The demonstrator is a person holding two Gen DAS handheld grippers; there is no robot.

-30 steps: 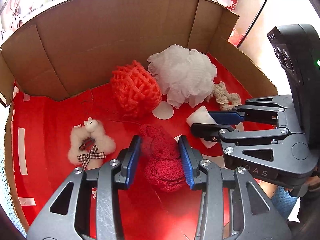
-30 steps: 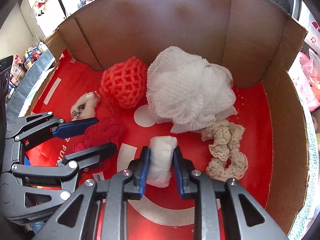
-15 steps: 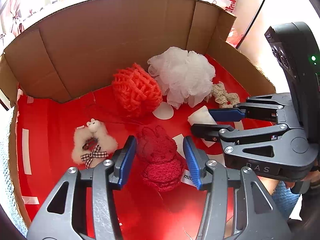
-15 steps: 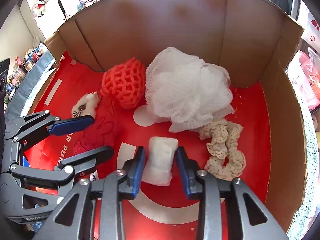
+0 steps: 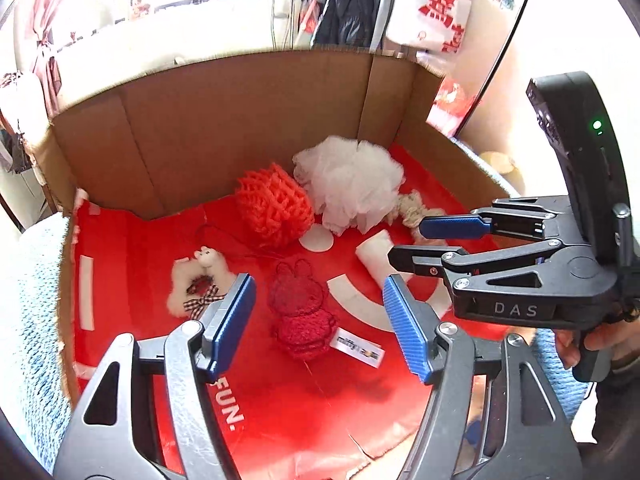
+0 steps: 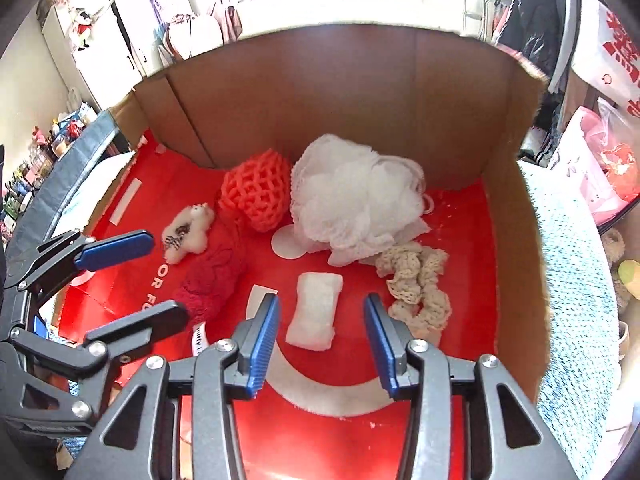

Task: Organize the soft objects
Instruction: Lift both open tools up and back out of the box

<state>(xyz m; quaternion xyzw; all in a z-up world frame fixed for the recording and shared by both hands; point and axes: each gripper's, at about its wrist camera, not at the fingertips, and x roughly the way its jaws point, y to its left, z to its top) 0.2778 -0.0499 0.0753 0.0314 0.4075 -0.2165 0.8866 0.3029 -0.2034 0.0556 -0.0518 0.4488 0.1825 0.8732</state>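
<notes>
Two handheld grippers point down into a cardboard box (image 5: 248, 120) lined with red paper. The left gripper (image 5: 316, 320) has its jaws opening, released from a dark red knitted bunny (image 5: 300, 312), which lies on the red floor in line with the gap, just past the blue pads and touching neither. Beyond the left pad sits a small cream plush animal with a checked bow (image 5: 198, 280).

The right gripper (image 6: 320, 332) is likewise opening its jaws. A small white rolled cloth (image 6: 316, 312) lies flat between and just beyond them, free of both pads. Just past the right jaw lies a beige crocheted scrunchie (image 6: 416, 280). Farther ahead, near the back wall, a white mesh bath pouf (image 6: 352, 196) touches an orange net ball (image 6: 256, 192).
</notes>
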